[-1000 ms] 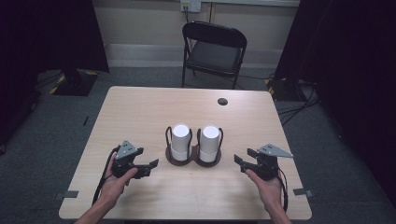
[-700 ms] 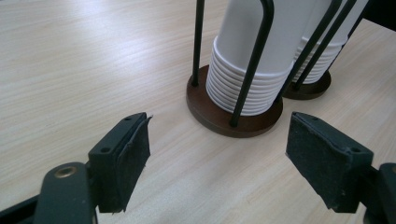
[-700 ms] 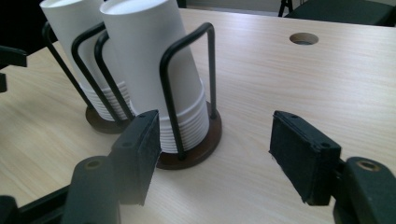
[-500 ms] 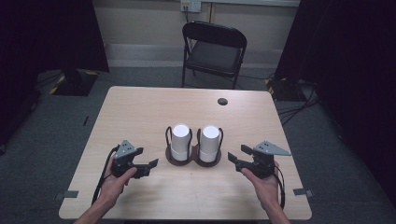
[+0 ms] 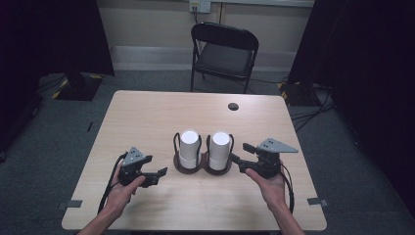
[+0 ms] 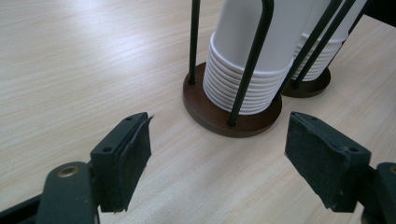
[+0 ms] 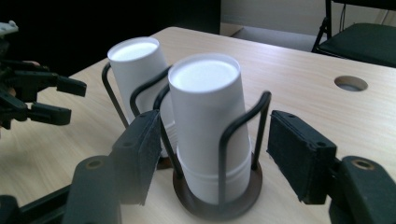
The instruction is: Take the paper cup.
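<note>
Two white cup stacks (image 5: 205, 147) are stood upright, bases up, in wire holders.
Both the left gripper (image 5: 157, 175) and the right gripper (image 5: 239, 157) are held wide open, empty.

No readable text, label, brand, number or sign appears on anything here.

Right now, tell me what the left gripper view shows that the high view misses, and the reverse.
Left gripper view alone: the stacked cup rims low in the near holder and the foam pads on its open jaws. High view alone: the folding chair, the table's round hole and both hands. Both: two white cup stacks in wire holders on the wooden table.
</note>
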`<state>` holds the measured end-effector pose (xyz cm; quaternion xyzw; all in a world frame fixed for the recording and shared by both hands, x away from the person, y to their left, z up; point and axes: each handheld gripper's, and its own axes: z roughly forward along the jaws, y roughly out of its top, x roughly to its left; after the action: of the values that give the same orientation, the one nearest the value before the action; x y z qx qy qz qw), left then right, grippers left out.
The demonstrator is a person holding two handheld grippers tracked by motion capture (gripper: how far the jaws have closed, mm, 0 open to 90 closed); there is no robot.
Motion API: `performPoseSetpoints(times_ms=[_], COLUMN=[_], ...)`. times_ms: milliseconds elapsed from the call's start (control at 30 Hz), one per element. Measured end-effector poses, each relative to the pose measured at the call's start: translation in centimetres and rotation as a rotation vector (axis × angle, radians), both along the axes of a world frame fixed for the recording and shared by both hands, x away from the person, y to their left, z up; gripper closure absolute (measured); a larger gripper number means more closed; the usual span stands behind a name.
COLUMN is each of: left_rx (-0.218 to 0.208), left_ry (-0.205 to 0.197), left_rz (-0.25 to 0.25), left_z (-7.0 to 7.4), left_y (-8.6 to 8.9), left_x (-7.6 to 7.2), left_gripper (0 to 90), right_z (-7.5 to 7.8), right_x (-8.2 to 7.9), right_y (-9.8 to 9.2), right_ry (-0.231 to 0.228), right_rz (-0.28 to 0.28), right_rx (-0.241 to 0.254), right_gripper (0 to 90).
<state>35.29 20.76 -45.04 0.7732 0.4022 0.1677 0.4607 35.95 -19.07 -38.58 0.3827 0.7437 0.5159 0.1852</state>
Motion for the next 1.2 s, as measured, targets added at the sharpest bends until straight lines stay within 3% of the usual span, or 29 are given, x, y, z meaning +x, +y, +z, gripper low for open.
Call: performPoseSetpoints(times_ms=[467,800,933,1200], left_rx=[0.007,0.017,0.017,0.026], left_ry=[0.01,-0.005,-0.02,-0.038], left_rz=[-0.007,-0.032,-0.031,-0.037], left_z=[0.1,0.1,0.1,0.1], left_y=[-0.2,-0.5,-0.5,-1.0], left_x=[-0.1,-0.4,-0.4,-0.5], left_gripper=[22.2,22.2,19.9,18.5], right_z=[1.9,1.8,1.2,0.6], right_x=[2.6,4.6,5.3,5.7], right_y=[2.2,3.6,4.0,4.2], right_ry=[-0.035,-0.034,-0.021,-0.018], right_rz=[0.051,0.071,0.077,0.087], right_rx=[-0.011,-0.028,-0.037,-0.039], right_gripper=[31.4,26.7,25.9,25.7])
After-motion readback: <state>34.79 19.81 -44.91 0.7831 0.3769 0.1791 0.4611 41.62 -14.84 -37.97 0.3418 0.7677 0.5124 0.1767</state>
